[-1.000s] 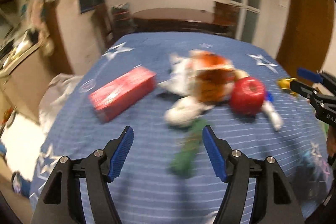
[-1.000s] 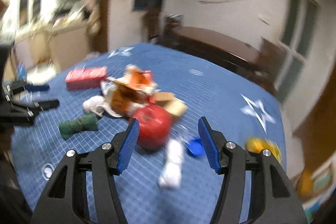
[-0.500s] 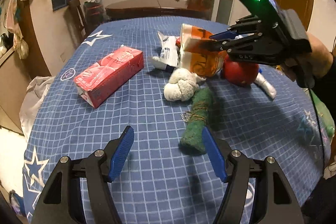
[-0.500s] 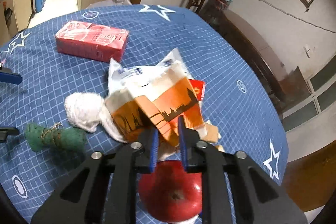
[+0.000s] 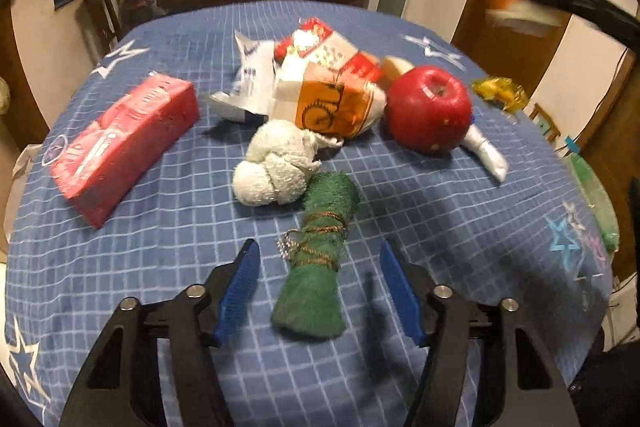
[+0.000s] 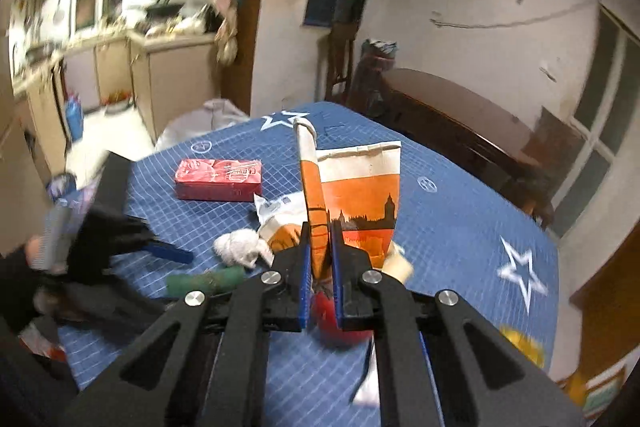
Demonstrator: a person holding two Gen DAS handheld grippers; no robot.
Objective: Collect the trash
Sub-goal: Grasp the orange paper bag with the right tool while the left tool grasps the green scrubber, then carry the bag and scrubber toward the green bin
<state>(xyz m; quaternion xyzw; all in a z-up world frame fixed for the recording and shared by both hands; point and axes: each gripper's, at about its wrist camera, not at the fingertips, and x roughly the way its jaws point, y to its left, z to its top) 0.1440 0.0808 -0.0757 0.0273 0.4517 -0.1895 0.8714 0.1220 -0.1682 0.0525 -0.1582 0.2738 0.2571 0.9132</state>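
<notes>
The right gripper [image 6: 319, 259] is clamping its blue pads tight on the folded edge of an orange-and-white paper bag printed with a dark skyline [image 6: 358, 199], and the bag is hanging free above the blue checked tablecloth with white stars [image 5: 460, 227]. The left gripper [image 5: 319, 291] is straddling a green rolled cloth bound with thin wire [image 5: 320, 259]; its jaws have just been closing, yet both pads are standing clear of the cloth, gripping nothing. To do this step well, the left hand should probably be centring on the roll near the wire wrap and pressing firmly, since soft cloth is likely to slip from a light pinch. Lying on the table are one red rectangular carton [image 5: 124, 143], one white knotted towel [image 5: 276, 163], one red apple [image 5: 429, 107], one crumpled pile of orange, red and white wrappers [image 5: 320, 87], one white squeezed tube [image 5: 486, 151] and one yellow wrapper [image 5: 498, 91].
</notes>
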